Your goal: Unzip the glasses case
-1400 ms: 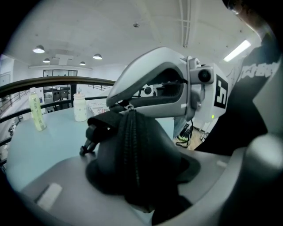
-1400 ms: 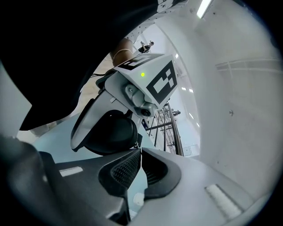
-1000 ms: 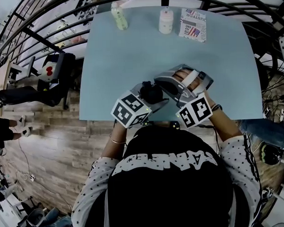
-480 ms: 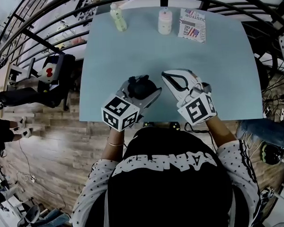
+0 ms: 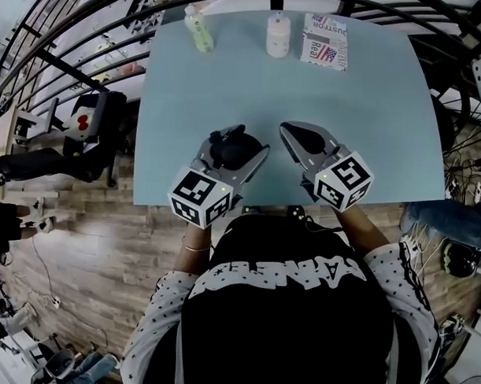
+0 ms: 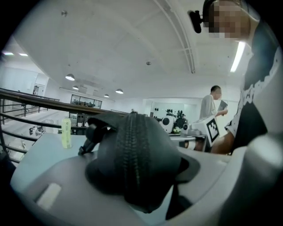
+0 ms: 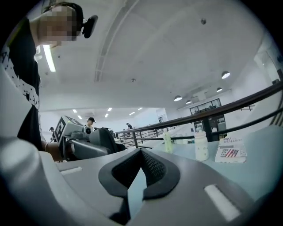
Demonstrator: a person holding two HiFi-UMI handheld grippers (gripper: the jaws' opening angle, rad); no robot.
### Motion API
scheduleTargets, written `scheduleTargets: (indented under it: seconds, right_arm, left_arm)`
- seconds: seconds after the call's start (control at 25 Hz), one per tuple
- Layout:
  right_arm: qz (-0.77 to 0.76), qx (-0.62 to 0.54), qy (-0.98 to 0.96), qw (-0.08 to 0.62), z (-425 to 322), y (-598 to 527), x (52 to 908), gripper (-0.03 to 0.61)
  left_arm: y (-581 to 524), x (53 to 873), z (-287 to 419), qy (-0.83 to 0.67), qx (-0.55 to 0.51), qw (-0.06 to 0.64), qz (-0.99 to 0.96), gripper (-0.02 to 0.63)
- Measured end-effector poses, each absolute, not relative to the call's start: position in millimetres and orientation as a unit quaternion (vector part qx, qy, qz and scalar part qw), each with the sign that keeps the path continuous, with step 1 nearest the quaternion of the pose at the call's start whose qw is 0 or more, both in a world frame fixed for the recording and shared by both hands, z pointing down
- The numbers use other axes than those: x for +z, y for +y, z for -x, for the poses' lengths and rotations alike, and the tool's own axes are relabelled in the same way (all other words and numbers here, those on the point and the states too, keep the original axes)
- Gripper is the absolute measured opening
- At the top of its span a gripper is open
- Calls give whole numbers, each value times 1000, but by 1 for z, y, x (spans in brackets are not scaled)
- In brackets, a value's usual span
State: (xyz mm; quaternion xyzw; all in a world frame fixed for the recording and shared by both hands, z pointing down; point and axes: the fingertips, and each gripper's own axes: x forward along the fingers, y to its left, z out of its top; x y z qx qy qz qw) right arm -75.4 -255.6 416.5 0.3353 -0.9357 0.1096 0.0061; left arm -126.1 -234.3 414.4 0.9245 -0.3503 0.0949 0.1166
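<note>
Both hands reach forward over the near edge of the pale blue table (image 5: 363,104). The left gripper (image 5: 243,148) clamps the black glasses case (image 6: 137,163) between its jaws, zipper seam facing its camera. The right gripper (image 5: 292,132), jaws together and empty, points level just beside the case without touching it.

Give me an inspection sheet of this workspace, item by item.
Surface: light blue table.
Job's things: black glasses case, zip looks closed where it shows.
Clutter: green bottle, white bottle and printed box along the far edge.
Grippers: left gripper shut on the glasses case; right gripper shut, nothing between its jaws.
Cables: loose cables on the floor right of the table.
Surroundings: dark railing, wooden floor, a person standing in the background.
</note>
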Motion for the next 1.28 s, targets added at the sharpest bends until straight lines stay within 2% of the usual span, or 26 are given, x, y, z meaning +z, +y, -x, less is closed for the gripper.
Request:
scheduleTargets:
  seconds: [0.32,0.64,1.28]
  right_arm:
    - [-325,149,-934,2,80,-247,428,3]
    - [-327,140,-935,13,80,-246,428,3]
    - [-359,153,-921,5,64,-259,432,3]
  left_arm:
    - [-232,428,130,-356,107,135,-919,0]
    - [-233,429,132,-363,104,136,-916,0]
    - [-248,427,155,-456,86,138,-875,0]
